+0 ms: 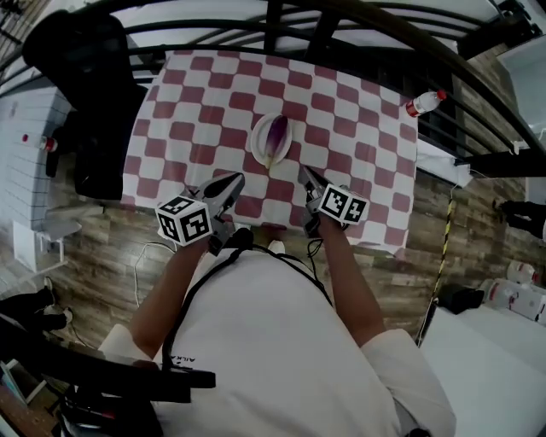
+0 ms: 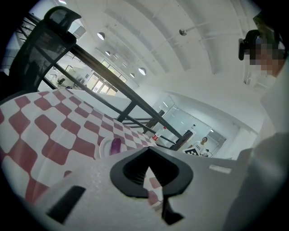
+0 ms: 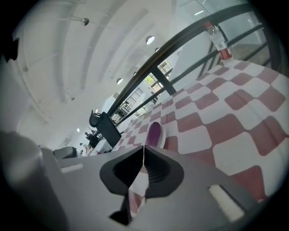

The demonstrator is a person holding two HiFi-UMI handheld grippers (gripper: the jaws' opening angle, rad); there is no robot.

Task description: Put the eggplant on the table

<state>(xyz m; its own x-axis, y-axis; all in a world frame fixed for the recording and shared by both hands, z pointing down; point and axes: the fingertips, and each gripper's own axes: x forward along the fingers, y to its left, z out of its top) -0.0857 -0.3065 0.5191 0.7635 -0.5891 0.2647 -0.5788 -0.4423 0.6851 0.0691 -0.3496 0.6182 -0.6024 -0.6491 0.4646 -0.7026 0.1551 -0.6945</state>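
A purple eggplant (image 1: 275, 136) lies on a small white plate (image 1: 258, 147) in the middle of a table (image 1: 358, 111) covered with a red-and-white checked cloth. Both grippers hover over the table's near edge, pointing toward the plate and apart from it. My left gripper (image 1: 239, 177) is shut and holds nothing; in its own view the tips (image 2: 148, 149) meet below the eggplant (image 2: 116, 145) and plate (image 2: 104, 149). My right gripper (image 1: 303, 169) is also shut and empty; its own view has the tips (image 3: 143, 147) just short of the eggplant (image 3: 154, 134).
A plastic bottle with a red cap (image 1: 424, 102) lies near the table's far right corner. A black chair (image 1: 85, 85) stands at the table's left side. A black railing (image 1: 341, 26) runs behind the far edge. Wooden floor surrounds the table.
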